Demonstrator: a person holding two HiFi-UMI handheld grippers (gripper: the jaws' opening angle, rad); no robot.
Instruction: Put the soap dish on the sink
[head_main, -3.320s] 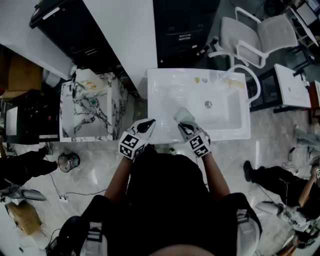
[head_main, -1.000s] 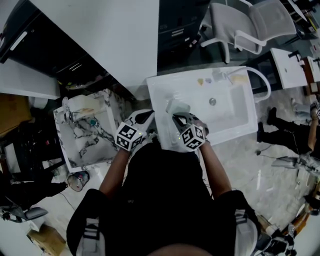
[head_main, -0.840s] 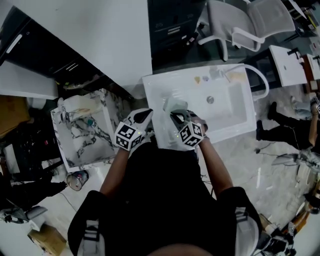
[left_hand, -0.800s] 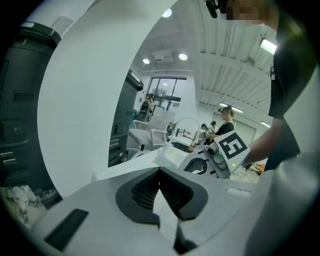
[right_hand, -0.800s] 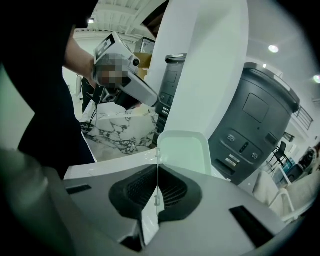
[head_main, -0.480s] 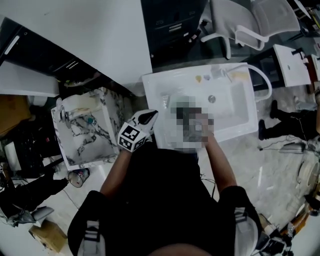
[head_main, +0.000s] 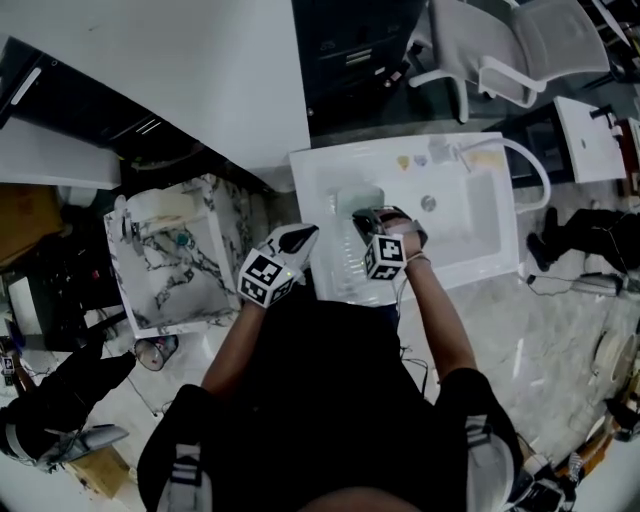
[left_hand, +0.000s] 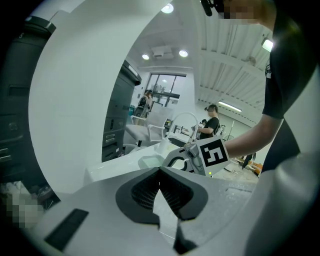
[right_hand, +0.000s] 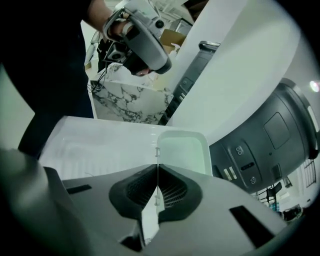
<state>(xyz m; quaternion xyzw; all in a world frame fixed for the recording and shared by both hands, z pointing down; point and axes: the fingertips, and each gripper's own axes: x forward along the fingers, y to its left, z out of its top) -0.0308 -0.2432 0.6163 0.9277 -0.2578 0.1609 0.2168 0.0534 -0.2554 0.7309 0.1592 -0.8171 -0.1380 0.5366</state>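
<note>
We're clamping the pale green soap dish (right_hand: 182, 150) in the right gripper (right_hand: 158, 170), pointing down over the sink (head_main: 312, 180), left gripper (left_hand: 160, 172) sitting closed

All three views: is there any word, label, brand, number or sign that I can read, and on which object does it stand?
No readable word or number in any view.
Square markers on the left gripper and the right gripper: black-and-white patterns, no letters.
Dark grey machine: small marks beside its buttons, too small to read.
</note>
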